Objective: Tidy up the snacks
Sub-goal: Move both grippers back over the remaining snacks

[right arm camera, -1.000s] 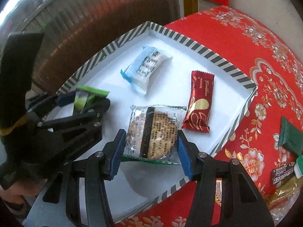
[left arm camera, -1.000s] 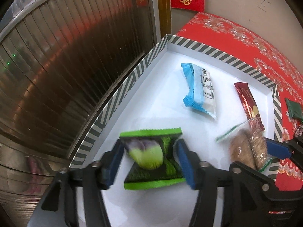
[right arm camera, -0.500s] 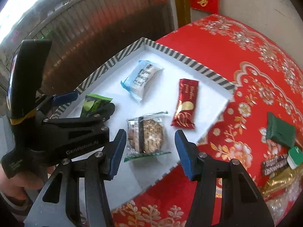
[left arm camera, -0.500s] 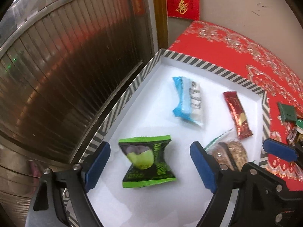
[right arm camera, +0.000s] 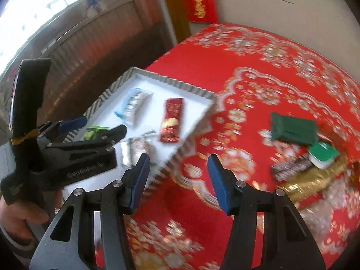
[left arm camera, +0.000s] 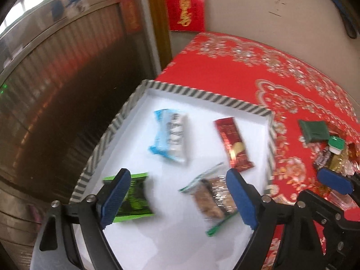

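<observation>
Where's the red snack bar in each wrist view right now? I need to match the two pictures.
Left wrist: the red snack bar lies right of centre, in the tray's far right part.
Right wrist: the bar sits left of centre, above the open jaws.
Shared landmark: the blue-and-white packet lies just left of it in both views.

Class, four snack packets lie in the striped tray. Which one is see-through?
The clear cracker packet, near the tray's front: brown crackers show through it. The green, blue-and-white and red packets are opaque.

Black-and-white striped tray [left arm camera: 203, 95] with white floor, red floral tablecloth [left arm camera: 236, 67], green packet [left arm camera: 135, 196]
</observation>
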The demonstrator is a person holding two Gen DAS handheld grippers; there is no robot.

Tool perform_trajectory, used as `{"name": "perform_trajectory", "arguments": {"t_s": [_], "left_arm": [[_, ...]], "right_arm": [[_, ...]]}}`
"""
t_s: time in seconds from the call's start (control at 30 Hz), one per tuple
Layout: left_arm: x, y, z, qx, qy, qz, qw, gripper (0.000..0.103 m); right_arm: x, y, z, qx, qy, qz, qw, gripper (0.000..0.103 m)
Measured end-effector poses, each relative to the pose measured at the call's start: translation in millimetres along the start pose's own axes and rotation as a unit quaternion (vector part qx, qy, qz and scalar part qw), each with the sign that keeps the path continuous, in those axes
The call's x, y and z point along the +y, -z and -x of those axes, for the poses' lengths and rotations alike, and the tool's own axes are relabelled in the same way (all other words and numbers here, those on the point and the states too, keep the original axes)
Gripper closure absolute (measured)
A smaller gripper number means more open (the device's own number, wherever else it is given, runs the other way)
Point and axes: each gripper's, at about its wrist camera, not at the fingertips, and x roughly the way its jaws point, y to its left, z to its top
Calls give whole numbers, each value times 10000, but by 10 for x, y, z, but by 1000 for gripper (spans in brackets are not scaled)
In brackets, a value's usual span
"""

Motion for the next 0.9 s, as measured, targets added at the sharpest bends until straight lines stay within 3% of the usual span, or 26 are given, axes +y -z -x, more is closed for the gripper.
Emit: {"name": "perform_trajectory", "arguments": {"t_s": [0.33,0.67,0.9], "left_arm": [[-639,-42,50,3,332,-494,9982,15],[-1346,22,74,143,846,-958,9917,15],[-1798,17,79,164,1088,-1330,9850,15]], "right_arm": [[-780,450,405,-87,504,-772,9957,50],[-1492,932,812,-206,914,-1656,9817,50],[-1743,1104,975,-279,1019,-1935,9754,50]]}}
